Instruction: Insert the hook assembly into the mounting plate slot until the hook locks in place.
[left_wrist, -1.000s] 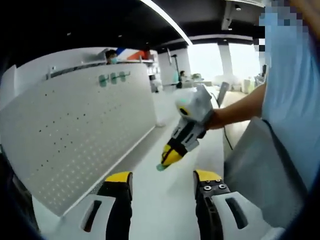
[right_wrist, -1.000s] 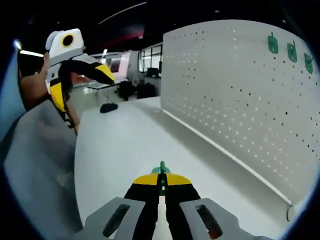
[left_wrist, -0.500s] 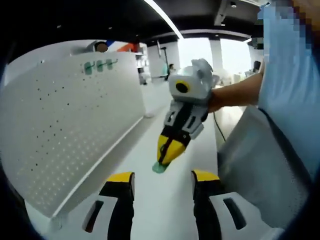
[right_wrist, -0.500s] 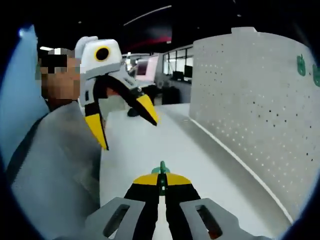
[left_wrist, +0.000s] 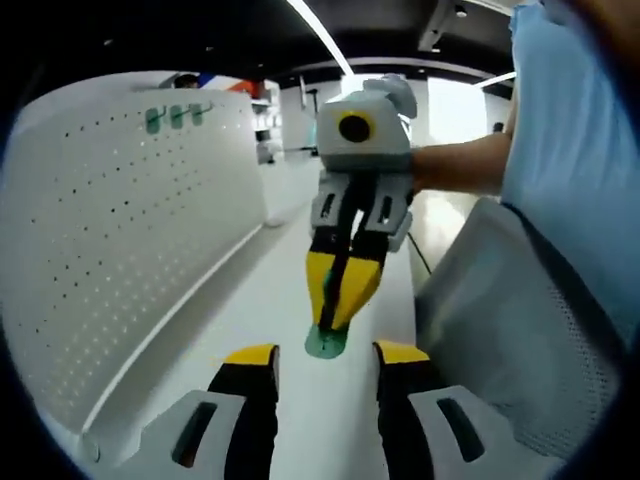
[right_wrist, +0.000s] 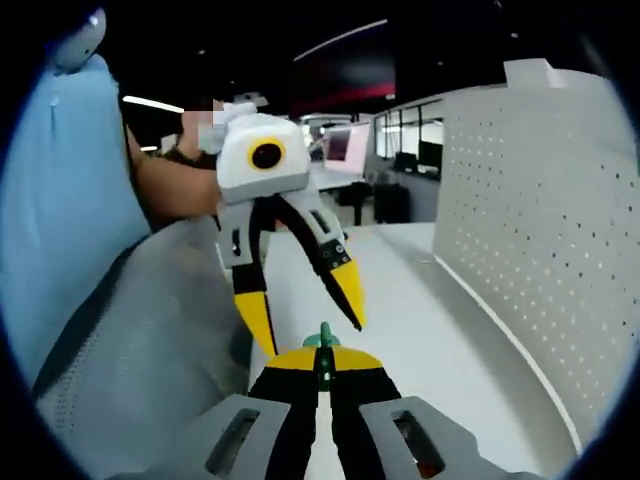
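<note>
A small green hook (left_wrist: 326, 343) sticks out of my right gripper (left_wrist: 335, 318), which is shut on it and points down toward the white table (left_wrist: 270, 310). The hook hangs just ahead of the gap between my left gripper's (left_wrist: 325, 354) open jaws, which hold nothing. In the right gripper view the hook (right_wrist: 323, 337) shows as a green tip above my shut right gripper (right_wrist: 322, 358). Facing it, my left gripper (right_wrist: 310, 330) has its yellow fingers (right_wrist: 345, 288) spread. The white perforated mounting plate (left_wrist: 130, 230) stands upright along the table's side (right_wrist: 540, 230).
Three green hooks (left_wrist: 165, 117) hang near the mounting plate's top edge. A person in a light blue shirt (left_wrist: 575, 180) with a grey cloth (left_wrist: 500, 340) stands close at the table's other side. An office room lies beyond the table's far end.
Both grippers have swung to face each other. The right gripper with the hook has come closer and now points its tip at the gap of the open left jaws.
</note>
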